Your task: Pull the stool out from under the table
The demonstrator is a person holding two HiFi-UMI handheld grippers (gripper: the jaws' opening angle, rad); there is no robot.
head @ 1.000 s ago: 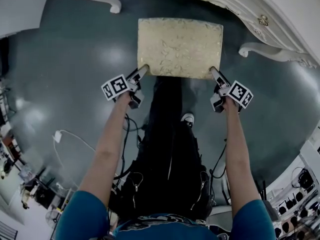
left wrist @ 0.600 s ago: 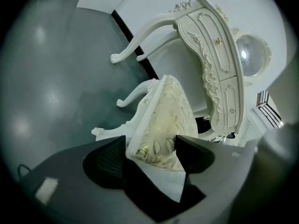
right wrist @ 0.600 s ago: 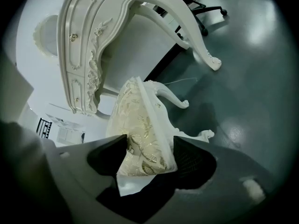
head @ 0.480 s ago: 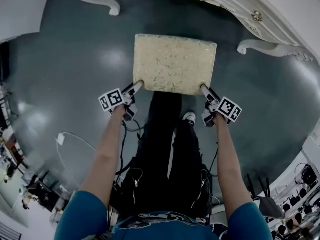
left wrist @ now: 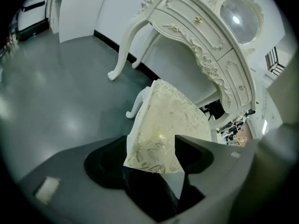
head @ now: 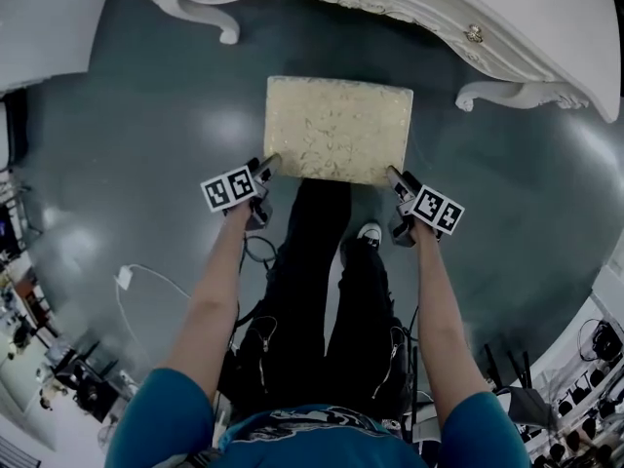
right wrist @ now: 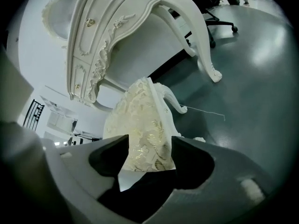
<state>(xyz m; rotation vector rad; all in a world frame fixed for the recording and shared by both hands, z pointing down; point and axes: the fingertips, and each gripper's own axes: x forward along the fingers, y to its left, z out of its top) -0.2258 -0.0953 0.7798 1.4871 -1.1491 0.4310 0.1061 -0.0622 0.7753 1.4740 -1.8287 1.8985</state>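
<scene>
Starting at the left, the left gripper [head: 268, 164] is clamped on the near left corner of the stool [head: 338, 130]. The left gripper view shows the pale patterned seat corner wedged between the two jaws, which have just been closing a little further on it.

The stool stands on the grey floor [head: 127, 135] directly ahead of both grippers, on the side away from the person. Its long axis runs left to right, roughly in line with the front edge of the white table [head: 409, 8] beyond it. A strip of bare floor shows between the seat's far edge and the table front, so the stool looks largely out already. How far its feet have cleared the table's curved legs cannot be told from above.

At the right, the right gripper [head: 393, 175] grasps the near right corner in the same way. Its jaws have just been tightening, and the right gripper view shows the seat corner pressed between them.

The two hands are about equally near the stool, one at each end of its near long side. The seat sits slightly askew, its right near corner a touch closer to the person. Any further pull would run straight back toward the person's legs [head: 322, 261], which stand just behind that near edge. The likely limit is therefore room to step back, not the grip.
</scene>
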